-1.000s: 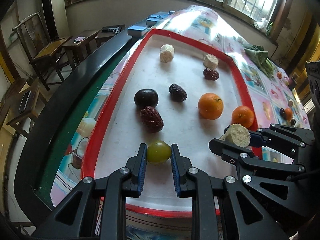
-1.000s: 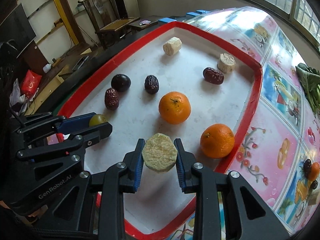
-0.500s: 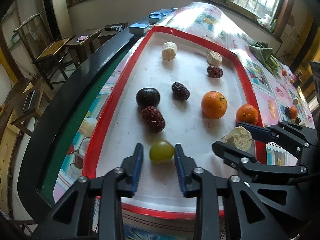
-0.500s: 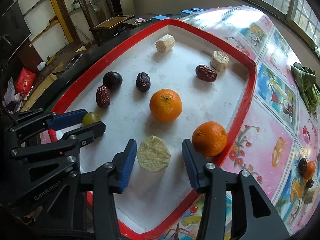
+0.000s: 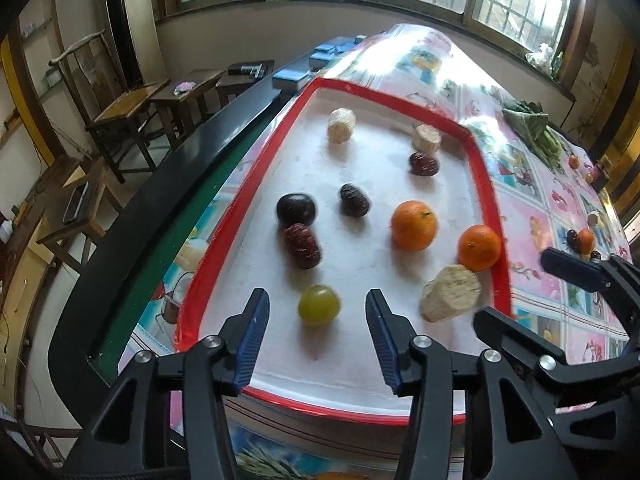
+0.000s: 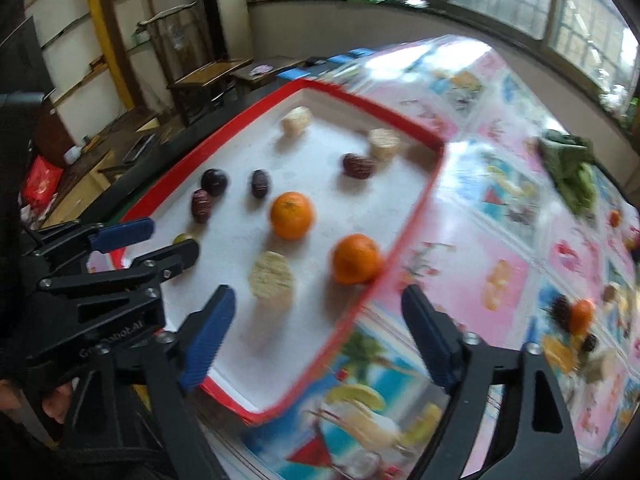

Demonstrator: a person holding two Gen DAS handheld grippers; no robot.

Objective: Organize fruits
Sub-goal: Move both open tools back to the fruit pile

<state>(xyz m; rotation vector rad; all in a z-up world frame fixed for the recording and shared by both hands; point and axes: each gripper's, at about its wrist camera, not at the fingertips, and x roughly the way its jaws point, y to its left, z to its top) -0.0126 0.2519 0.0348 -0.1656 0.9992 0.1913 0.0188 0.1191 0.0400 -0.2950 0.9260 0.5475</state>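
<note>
Both the left tongs (image 5: 316, 332) and right tongs (image 6: 316, 332) gape wide and empty, the green fruit (image 5: 319, 305) and pale chunk (image 6: 271, 276) resting on the near tray (image 5: 208, 264), other fruits there apparently unsorted.

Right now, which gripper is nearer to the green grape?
Left. The left gripper is open with the green grape just ahead, between its fingers. The right gripper is open too, off to the side past the pale cut chunk.
</note>
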